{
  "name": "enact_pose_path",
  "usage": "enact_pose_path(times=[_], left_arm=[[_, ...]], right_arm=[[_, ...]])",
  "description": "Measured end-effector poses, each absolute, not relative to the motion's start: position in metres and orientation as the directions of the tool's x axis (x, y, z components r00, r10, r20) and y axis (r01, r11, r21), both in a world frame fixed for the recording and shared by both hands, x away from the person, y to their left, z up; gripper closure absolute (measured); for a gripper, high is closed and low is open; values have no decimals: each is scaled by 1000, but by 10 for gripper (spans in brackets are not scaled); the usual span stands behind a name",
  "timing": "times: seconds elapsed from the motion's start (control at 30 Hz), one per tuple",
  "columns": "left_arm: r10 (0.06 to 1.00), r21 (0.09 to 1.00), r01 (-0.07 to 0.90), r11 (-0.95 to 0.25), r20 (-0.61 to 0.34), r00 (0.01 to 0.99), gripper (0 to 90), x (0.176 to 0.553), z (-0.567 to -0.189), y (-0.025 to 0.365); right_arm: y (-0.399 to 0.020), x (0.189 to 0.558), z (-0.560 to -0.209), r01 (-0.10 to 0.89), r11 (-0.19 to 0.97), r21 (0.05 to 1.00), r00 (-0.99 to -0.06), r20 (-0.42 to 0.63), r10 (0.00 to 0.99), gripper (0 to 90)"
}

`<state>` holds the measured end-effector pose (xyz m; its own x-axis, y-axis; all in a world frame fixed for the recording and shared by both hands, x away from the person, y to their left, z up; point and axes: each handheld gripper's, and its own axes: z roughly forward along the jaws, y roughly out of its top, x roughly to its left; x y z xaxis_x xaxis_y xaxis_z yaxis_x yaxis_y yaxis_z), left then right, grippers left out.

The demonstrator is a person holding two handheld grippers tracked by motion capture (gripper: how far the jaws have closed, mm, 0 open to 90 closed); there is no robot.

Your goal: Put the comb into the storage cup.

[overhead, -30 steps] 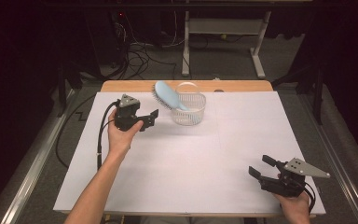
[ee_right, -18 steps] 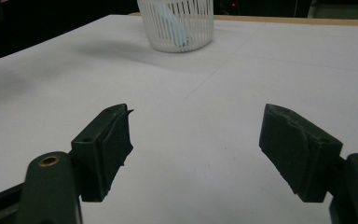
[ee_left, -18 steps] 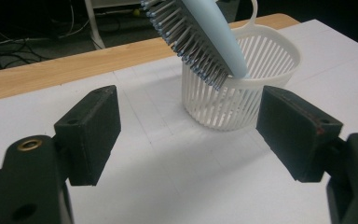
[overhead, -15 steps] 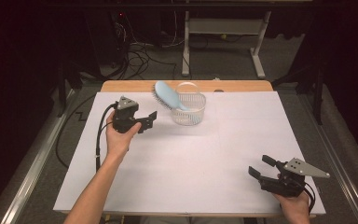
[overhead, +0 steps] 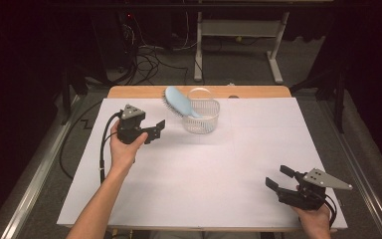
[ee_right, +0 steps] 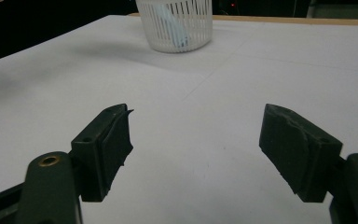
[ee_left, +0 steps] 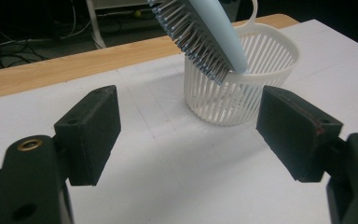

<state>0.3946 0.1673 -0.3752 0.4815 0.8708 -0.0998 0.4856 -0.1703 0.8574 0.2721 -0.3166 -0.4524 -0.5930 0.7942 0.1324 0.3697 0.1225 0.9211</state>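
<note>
Left hand-held gripper (overhead: 155, 130) sits in the person's left hand (overhead: 123, 149) at the far left of the surface (overhead: 204, 169), jaws spread wide and holding nothing, aimed at the basket (overhead: 202, 117) near the back edge. Right hand-held gripper (overhead: 278, 181) rests at the near right corner, jaws likewise spread and empty, well apart from everything else.

One white slatted basket holds one pale blue hairbrush (overhead: 179, 102), which leans out over the rim to the left, bristles facing down. Its handle end is hidden inside the basket, and in the left gripper view the top of the brush (ee_left: 200, 35) is cut off by the frame. In the right gripper view the basket (ee_right: 175, 25) is cropped at the top.

White paper covers the surface, with a strip of bare wood (overhead: 258, 91) at the back. Beyond it the room is dark; cables (overhead: 149, 55) and a white table frame (overhead: 238, 45) stand on the floor.
</note>
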Motion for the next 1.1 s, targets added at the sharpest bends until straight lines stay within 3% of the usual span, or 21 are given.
enact_pose_path(times=[1.1], left_arm=[[873, 859, 481, -175, -91, 479, 225, 382, -381, 176]], right_arm=[[-317, 272, -452, 373, 120, 920, -590, 135, 796, 252]])
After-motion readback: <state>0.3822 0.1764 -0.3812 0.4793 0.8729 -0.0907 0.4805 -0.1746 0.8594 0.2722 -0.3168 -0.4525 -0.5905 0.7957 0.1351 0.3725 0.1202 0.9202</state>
